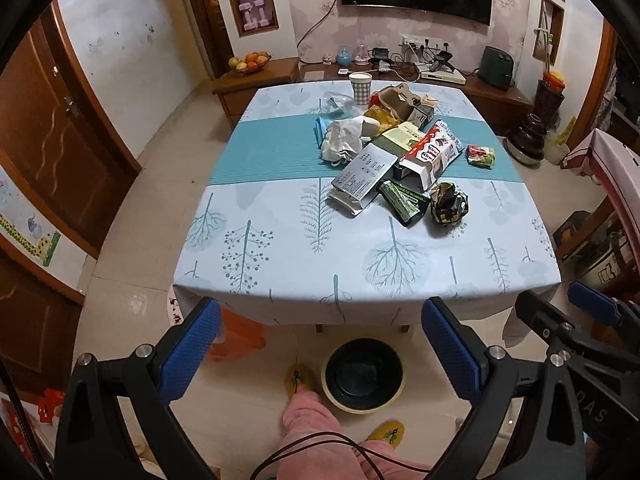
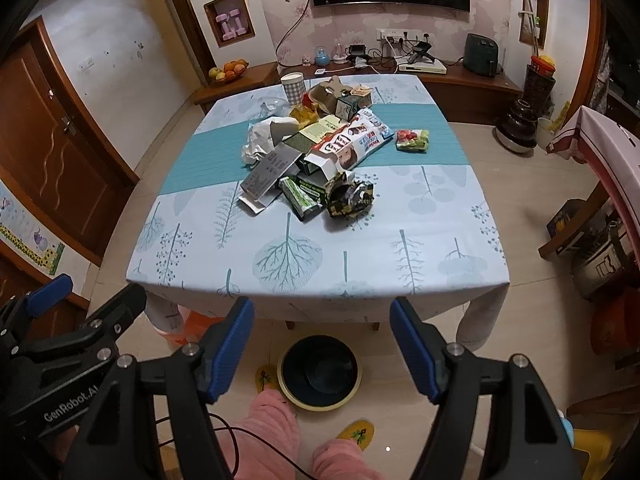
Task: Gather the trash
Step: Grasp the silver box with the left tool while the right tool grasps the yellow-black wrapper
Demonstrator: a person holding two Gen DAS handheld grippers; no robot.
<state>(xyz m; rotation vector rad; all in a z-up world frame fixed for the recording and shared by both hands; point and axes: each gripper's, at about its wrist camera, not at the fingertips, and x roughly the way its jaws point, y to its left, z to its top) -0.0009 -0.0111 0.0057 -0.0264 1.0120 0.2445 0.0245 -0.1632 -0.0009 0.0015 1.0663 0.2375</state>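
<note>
Hovering short of the tabletop (image 2: 320,272), I keep both sets of fingers wide and empty: left gripper (image 1: 320,344), right gripper (image 2: 322,344). The trash pile (image 2: 316,160) sits mid-frame on the cloth, the bin (image 2: 319,376) low centre by my feet, ready for drops.

Both tongs, left (image 1: 320,344) and right (image 2: 322,344), hang side by side, angled downward, jaws apart and empty.

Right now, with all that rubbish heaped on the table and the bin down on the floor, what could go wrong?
The paper cup stands upright at the far edge of the heap; pulling at nearby wrappers might tip it. The boxes and wrappers overlap, so lifting the silver box could drag neighbours along. The bin sits on the floor close to the person's slippered feet, so a dropped piece might miss it. Both the left gripper and right gripper are open and empty.
</note>
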